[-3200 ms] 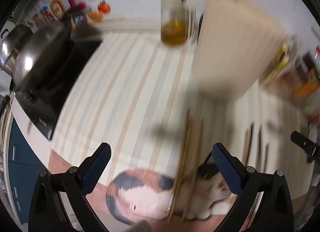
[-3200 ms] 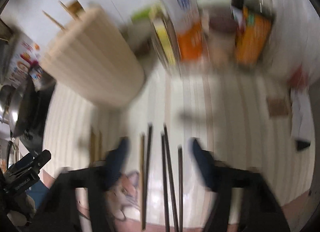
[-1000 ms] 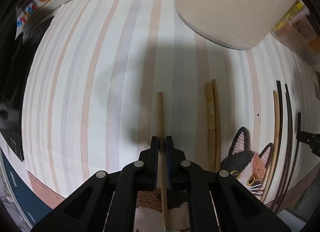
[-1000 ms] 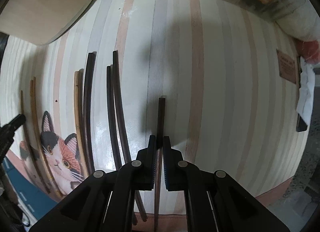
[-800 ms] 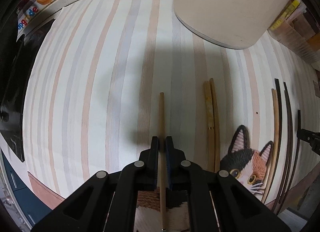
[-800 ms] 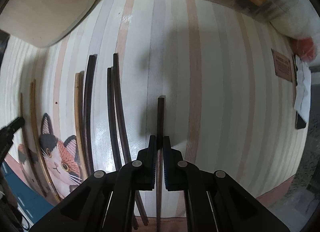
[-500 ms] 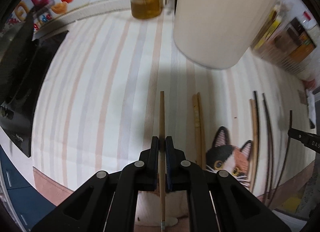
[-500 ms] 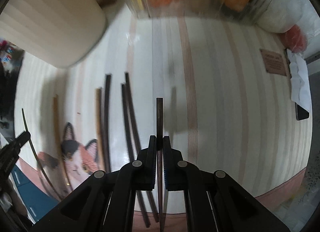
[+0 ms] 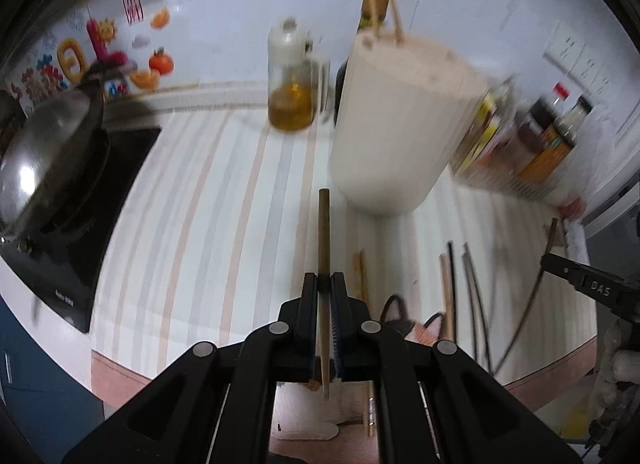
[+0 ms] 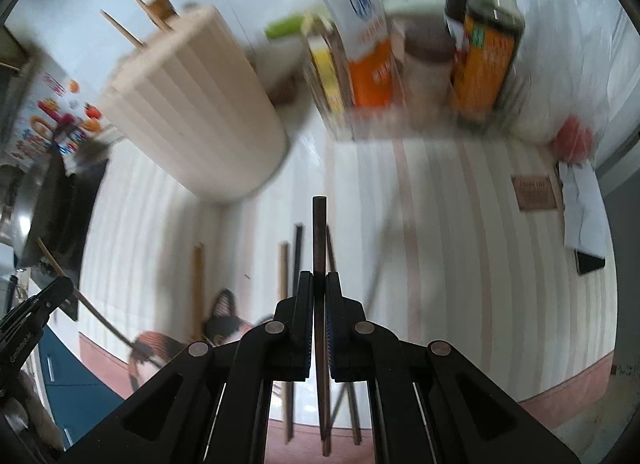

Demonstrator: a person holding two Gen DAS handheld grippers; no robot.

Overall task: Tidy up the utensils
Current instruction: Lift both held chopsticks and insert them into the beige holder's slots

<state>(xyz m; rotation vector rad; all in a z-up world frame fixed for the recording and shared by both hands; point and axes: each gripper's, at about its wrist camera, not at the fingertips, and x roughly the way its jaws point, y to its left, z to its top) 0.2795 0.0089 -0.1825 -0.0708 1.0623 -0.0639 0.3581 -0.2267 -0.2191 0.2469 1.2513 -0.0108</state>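
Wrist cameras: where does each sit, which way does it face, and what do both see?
Left wrist: on the left gripper, angled down the striped mat; jaws clamp a light chopstick.
Right wrist: on the right gripper, angled down; jaws clamp a dark chopstick.
Shared: cream holder, loose chopsticks, each other's gripper.

two tongs [image 9: 324, 284], two held chopsticks [image 9: 323, 232], one holder [image 9: 400, 119].

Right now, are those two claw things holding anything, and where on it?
Yes. The left gripper pinches a light wooden chopstick around mid-length; the right gripper pinches a dark chopstick likewise.
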